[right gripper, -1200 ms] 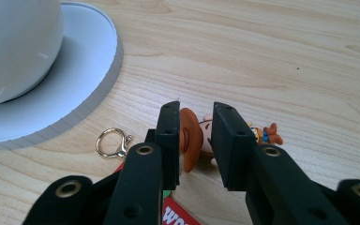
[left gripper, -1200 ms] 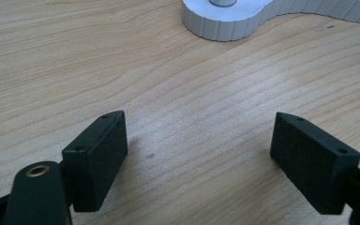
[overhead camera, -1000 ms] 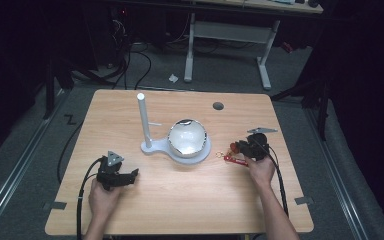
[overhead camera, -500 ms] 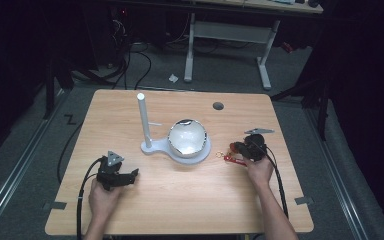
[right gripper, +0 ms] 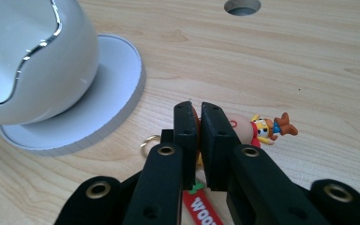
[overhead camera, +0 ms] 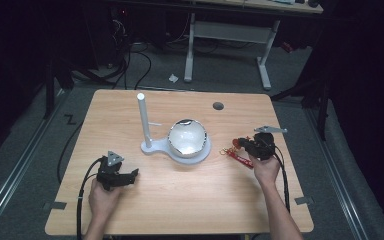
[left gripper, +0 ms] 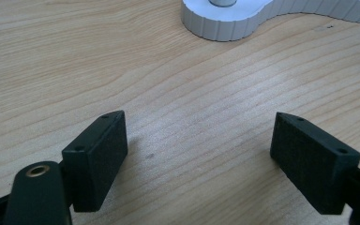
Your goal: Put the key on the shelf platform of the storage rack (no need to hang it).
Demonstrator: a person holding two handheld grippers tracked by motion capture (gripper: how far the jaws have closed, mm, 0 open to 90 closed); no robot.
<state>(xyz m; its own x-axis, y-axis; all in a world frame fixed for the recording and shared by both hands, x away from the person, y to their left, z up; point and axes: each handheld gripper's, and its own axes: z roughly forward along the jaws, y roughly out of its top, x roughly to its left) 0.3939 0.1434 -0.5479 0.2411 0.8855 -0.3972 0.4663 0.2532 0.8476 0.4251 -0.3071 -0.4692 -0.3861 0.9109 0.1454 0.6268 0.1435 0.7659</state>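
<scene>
Wooden tabletop (overhead camera: 180, 200) is lying under us; our right gripper (right gripper: 199, 124) is clamping a cartoon keychain (right gripper: 262, 129) right of the white stand (overhead camera: 180, 150), while our left gripper (left gripper: 199, 154) is resting with jaws apart.

What I can't make out from here

My right hand-held gripper (right gripper: 197, 123) covers most of the keychain figure (right gripper: 262, 127) and cuts the red tag (right gripper: 200, 207) off mid-word. The white stand's base (left gripper: 225, 21) runs off my left gripper view's top edge, and from above the charm is too small to read.
</scene>
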